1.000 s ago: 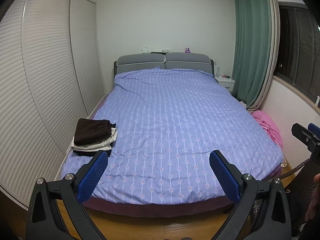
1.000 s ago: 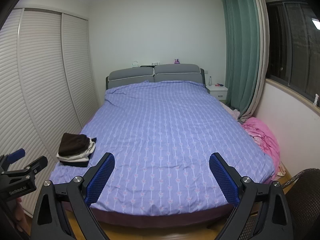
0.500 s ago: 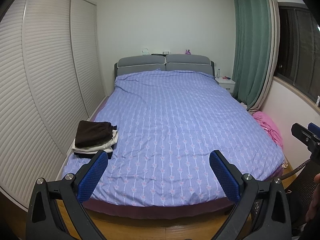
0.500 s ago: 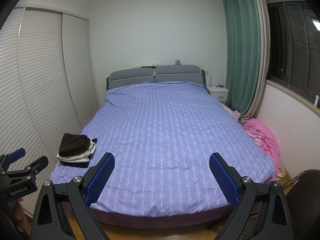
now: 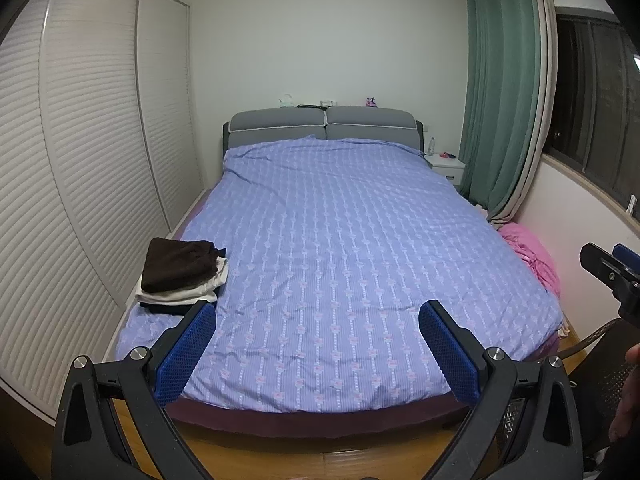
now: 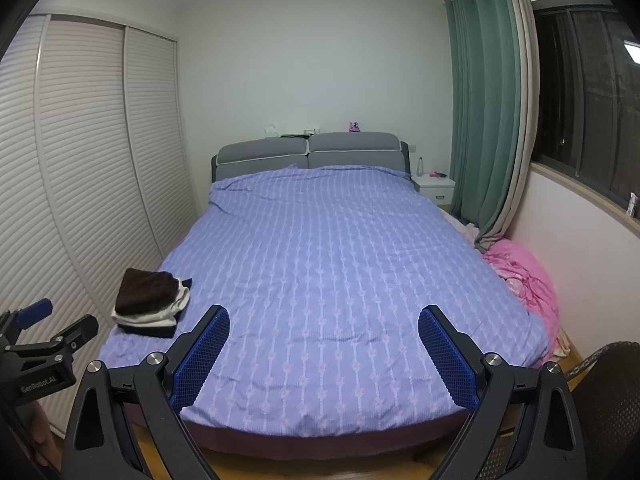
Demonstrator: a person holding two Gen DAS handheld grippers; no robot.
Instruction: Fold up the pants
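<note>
item: bedroom folding station, viewed from the foot of the bed. nearest: left claw (image 5: 316, 344), jaws spread wide, blue pads bare, nothing held; right claw (image 6: 324, 350), likewise wide and empty; both hover off the foot end over the wood floor (image 5: 320, 460), touching no cloth. each claw shows at the margin of the other's view. a dark woven chair (image 6: 612, 408) stands at the right by the foot corner. step in hand, by judgement: between garments, or done; no pants lie spread out to be folded. task thing: stack of folded garments (image 5: 182, 276), dark brown piece on top, white and black beneath, sitting at the near left corner of the bed (image 5: 352, 248); whether these are the pants cannot be told for certain. next move, by judgement: fetch a fresh pair and lay it flat mid-bed, if any is left; none is visible. surface: lilac striped cover, mostly smooth, with shallow wrinkles. beyond: pink bedding (image 6: 524, 276) heaped on the floor at the right, louvred wardrobe doors (image 5: 80, 160) along the left, green curtain (image 6: 484, 112) beside a dark window, white nightstand (image 6: 434, 188), grey padded headboard (image 6: 308, 152) against the far wall.
</note>
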